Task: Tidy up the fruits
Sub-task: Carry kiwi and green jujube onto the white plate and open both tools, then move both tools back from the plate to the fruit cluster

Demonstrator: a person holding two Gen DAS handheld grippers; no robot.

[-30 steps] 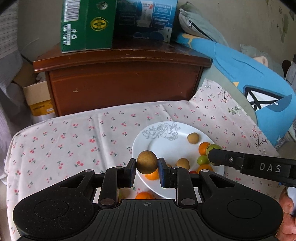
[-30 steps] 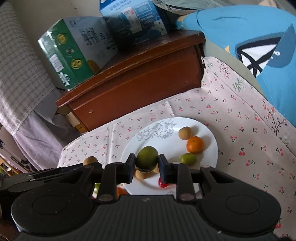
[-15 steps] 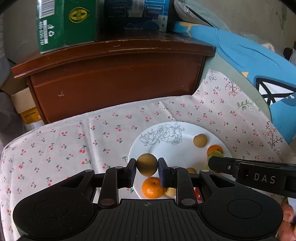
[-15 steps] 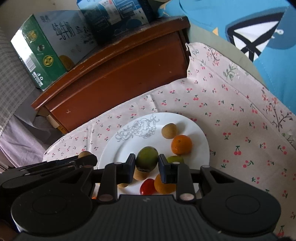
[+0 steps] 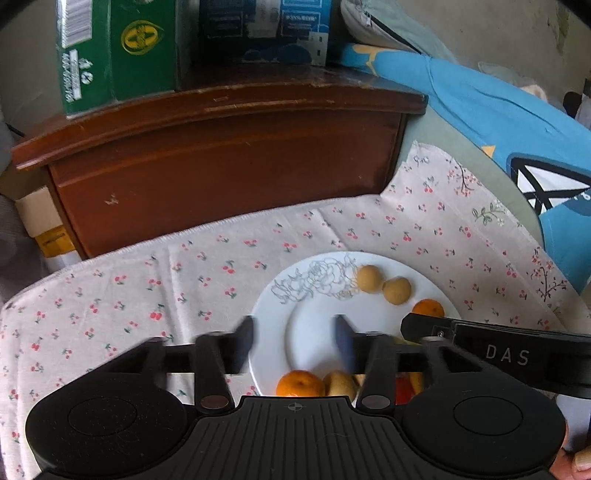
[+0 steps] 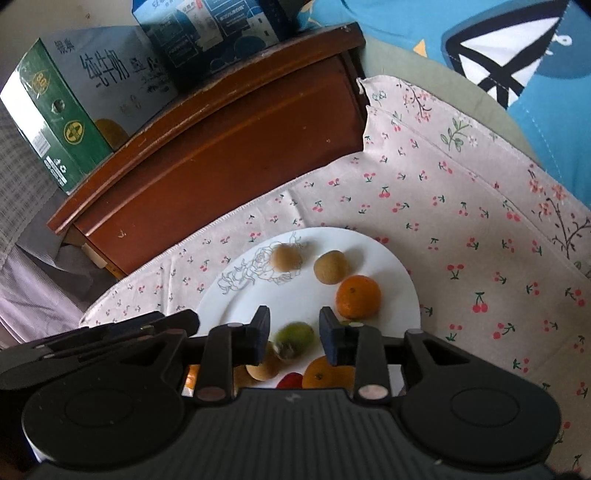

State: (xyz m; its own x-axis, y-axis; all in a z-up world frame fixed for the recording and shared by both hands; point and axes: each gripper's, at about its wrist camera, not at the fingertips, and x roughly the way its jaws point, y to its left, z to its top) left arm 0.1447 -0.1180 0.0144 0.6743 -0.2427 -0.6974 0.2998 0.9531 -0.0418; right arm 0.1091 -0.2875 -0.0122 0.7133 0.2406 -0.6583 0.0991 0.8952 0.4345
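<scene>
A white plate (image 5: 317,332) with a flower print lies on the cherry-print cloth; it also shows in the right wrist view (image 6: 295,295). On it lie two brown fruits (image 5: 369,278) (image 5: 397,290), oranges (image 5: 300,384) (image 6: 358,297) and a red fruit (image 6: 290,380). My left gripper (image 5: 295,341) is open and empty over the plate's left part. My right gripper (image 6: 293,330) is open, with a green fruit (image 6: 295,334) blurred just below its jaws, among the fruit at the plate's near edge.
A brown wooden cabinet (image 5: 221,147) stands behind the cloth, with a green carton (image 5: 114,51) and a blue carton (image 5: 266,29) on top. Blue bedding (image 5: 498,118) lies to the right. The cloth (image 5: 147,295) is bare left of the plate.
Both grippers have opened. The brown fruit left my left gripper and now lies at the plate's far side. The green fruit left my right gripper and is dropping onto the plate.
</scene>
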